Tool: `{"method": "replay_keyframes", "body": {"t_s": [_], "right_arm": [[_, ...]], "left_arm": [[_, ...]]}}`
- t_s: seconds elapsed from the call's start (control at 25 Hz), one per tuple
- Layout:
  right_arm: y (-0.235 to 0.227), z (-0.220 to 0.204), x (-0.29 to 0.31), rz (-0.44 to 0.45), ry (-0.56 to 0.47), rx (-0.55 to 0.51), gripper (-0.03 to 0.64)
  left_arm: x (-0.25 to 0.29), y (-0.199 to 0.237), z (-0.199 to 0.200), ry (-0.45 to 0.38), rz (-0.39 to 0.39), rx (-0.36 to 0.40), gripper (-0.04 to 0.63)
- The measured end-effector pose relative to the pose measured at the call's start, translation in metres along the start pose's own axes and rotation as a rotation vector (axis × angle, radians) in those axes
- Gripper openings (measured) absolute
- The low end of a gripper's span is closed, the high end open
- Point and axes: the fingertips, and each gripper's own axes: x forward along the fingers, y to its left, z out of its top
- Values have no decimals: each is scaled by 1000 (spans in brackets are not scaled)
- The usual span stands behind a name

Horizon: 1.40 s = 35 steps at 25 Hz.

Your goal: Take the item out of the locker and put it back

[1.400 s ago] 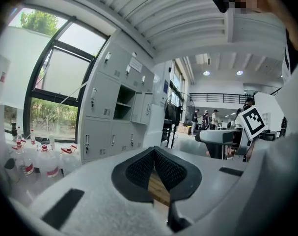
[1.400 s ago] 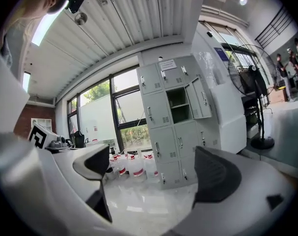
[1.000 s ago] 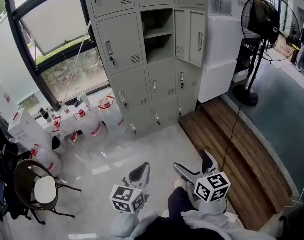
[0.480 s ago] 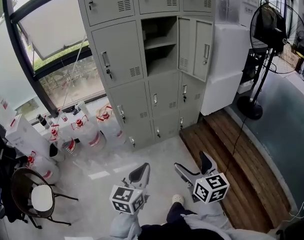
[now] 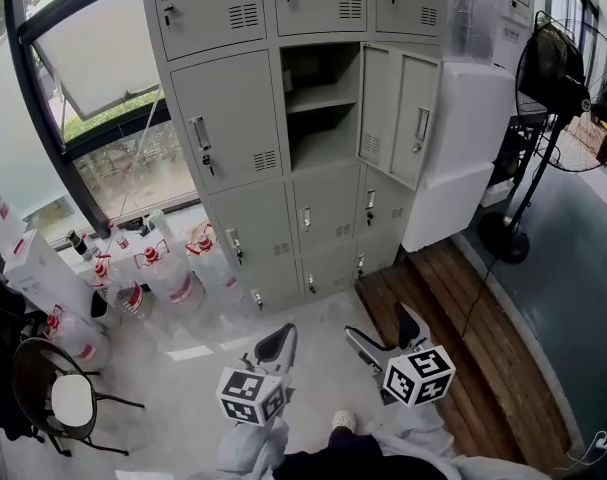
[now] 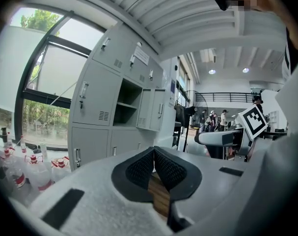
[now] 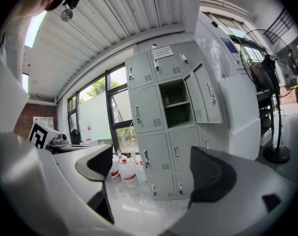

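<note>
left claw [image 5: 277, 345] pinched together, right claw [image 5: 383, 326] spread wide, facing locker [image 5: 323, 98].

Head cam sits high and looks steeply down: locker bank [image 5: 233, 118] up top, left gripper [image 5: 275, 345] and right gripper [image 5: 381, 325] at the bottom edge. Both gripper cams ride low, roughly level, well apart from the bank. I get it off to the left on the left one, near centre on the right. All three share the open locker [image 5: 321, 108] and the bottles [image 5: 168, 273].
</note>
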Motion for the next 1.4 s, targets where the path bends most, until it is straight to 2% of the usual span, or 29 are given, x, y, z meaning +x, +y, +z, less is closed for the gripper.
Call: {"method": "replay_keyframes", "body": {"t_s": [0.44, 0.88, 1.12, 1.4], "right_arm": [[-39, 12, 35, 69, 4, -6, 494], [-63, -21, 39, 31, 57, 19, 494], [-81, -18, 55, 15, 58, 18, 494], [-107, 2, 100, 14, 49, 5, 494]], "left_arm": [[50, 7, 6, -1, 34, -1, 9], [57, 13, -28, 50, 72, -42, 9], [78, 29, -25, 40, 84, -48, 9], [124, 60, -5, 18, 92, -45, 9]]}}
